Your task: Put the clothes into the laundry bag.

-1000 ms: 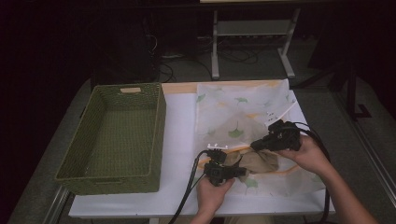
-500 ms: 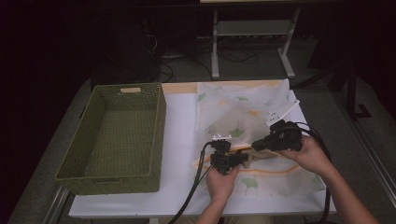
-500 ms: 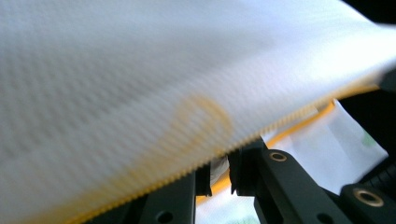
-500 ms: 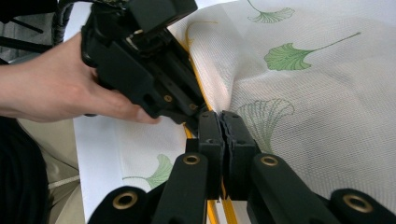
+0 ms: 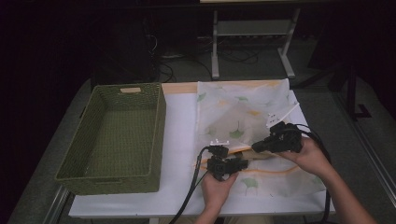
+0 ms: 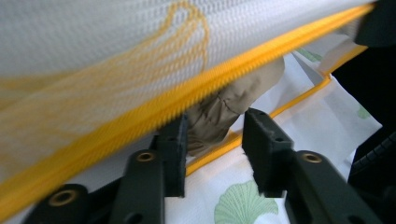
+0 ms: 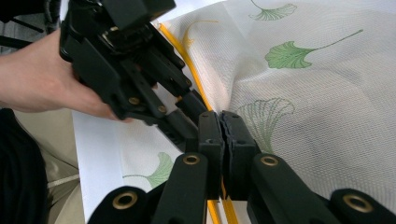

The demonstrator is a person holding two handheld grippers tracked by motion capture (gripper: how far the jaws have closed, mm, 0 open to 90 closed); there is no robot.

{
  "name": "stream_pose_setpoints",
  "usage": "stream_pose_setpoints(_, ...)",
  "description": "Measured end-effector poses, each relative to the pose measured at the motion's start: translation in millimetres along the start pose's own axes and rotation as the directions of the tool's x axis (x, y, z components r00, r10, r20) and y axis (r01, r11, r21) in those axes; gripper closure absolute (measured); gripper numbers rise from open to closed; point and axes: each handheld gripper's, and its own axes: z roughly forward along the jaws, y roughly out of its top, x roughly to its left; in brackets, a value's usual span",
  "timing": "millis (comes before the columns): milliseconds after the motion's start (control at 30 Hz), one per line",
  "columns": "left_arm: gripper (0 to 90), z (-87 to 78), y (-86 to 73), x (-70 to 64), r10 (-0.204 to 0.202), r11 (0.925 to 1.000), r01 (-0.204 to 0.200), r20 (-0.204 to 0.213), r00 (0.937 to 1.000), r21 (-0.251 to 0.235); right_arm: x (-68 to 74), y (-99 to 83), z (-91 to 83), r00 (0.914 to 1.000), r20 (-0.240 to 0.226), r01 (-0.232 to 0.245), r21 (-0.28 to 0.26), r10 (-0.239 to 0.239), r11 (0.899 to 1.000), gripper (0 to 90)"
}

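**Mesh bag held open while the left tool goes in after the cloth**

Far to the left of both tools, the green woven basket (image 5: 112, 140) sits empty on the white-covered surface (image 5: 180, 140), well apart from the work.

The left tool (image 5: 240, 163) comes next, pointing toward the right tool. In the left gripper view its jaws stand moderately apart with nothing between them, aimed at a crumpled tan cloth (image 6: 224, 109) that lies just ahead of the tips, inside the bag's mouth. The upper yellow zipper edge (image 6: 243, 70) hangs over the jaws, so the tool appears to be reaching under the raised layer. That would explain the low, flat angle of the hand.

The leaf-printed mesh bag (image 5: 238, 114) spreads away from both tools across the surface, with its open mouth at the tools' end.

The right tool (image 7: 222, 135) is clamped tight on the bag's upper layer at the zipper line; in the right gripper view its jaws press together on the white mesh right by the yellow tape. Lifted this way, it likely keeps the mouth open so the other tool can get at the cloth.

Against the picture from a second ago, the left tool has moved forward from the near side of the bag, closer to the right tool, which has hardly shifted. The basket and bag lie as they did.
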Motion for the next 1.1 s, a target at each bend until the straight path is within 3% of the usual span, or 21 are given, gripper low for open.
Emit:
stream_pose_setpoints(167, 76.7, 9.5, 4.2, -1.0, -0.001, 1.0000, 0.001, -0.003, 1.0000, 0.000, -1.2, -0.7, 0.2, 1.0000, -0.004, -0.003, 0.001, 0.003, 1.000, 87.0)
stream_pose_setpoints(233, 77.7, 12.7, 6.6, -2.4, 0.005, 0.9999, -0.005, -0.018, 0.9998, -0.011, -1.8, -0.8, -0.1, 1.0000, -0.005, -0.001, 0.001, 0.001, 1.000, 87.0)
stream_pose_setpoints(467, 78.1, 19.5, 12.2, 2.7, -0.032, 0.9979, 0.031, -0.022, 0.9992, -0.057, -4.8, -2.6, -1.7, 0.9999, 0.004, -0.017, -0.004, 0.017, 1.000, 86.9)
stream_pose_setpoints(533, 76.5, 17.1, 10.6, 0.2, -0.012, 0.9989, 0.011, -0.021, 0.9997, -0.045, -5.8, -3.7, -1.2, 0.9998, 0.001, -0.020, -0.002, 0.020, 1.000, 86.9)
stream_pose_setpoints(633, 74.8, 7.7, 4.7, -3.8, 0.009, 0.9997, -0.009, 0.021, 0.9997, -0.024, -6.2, -5.8, -1.1, 0.9999, -0.003, -0.017, -0.003, 0.017, 1.000, 86.9)
stream_pose_setpoints(800, 62.4, -16.7, -3.8, -6.3, 0.047, 0.9987, -0.048, 0.051, 0.9976, 0.018, -4.8, -12.5, -1.0, 0.9997, -0.011, -0.021, 0.002, 0.021, 1.000, 86.9)
stream_pose_setpoints(1000, 56.4, -44.4, -7.1, 5.9, 0.005, 1.0000, -0.006, 0.087, 0.9962, 0.007, -4.0, -19.3, 3.2, 0.9995, -0.024, -0.021, 0.012, 0.022, 1.000, 86.9)
stream_pose_setpoints(1100, 54.3, -54.1, -8.6, 9.4, 0.004, 0.9999, -0.005, 0.084, 0.9964, 0.014, -3.5, -21.9, 4.4, 0.9994, -0.029, -0.020, 0.009, 0.021, 1.000, 86.9)
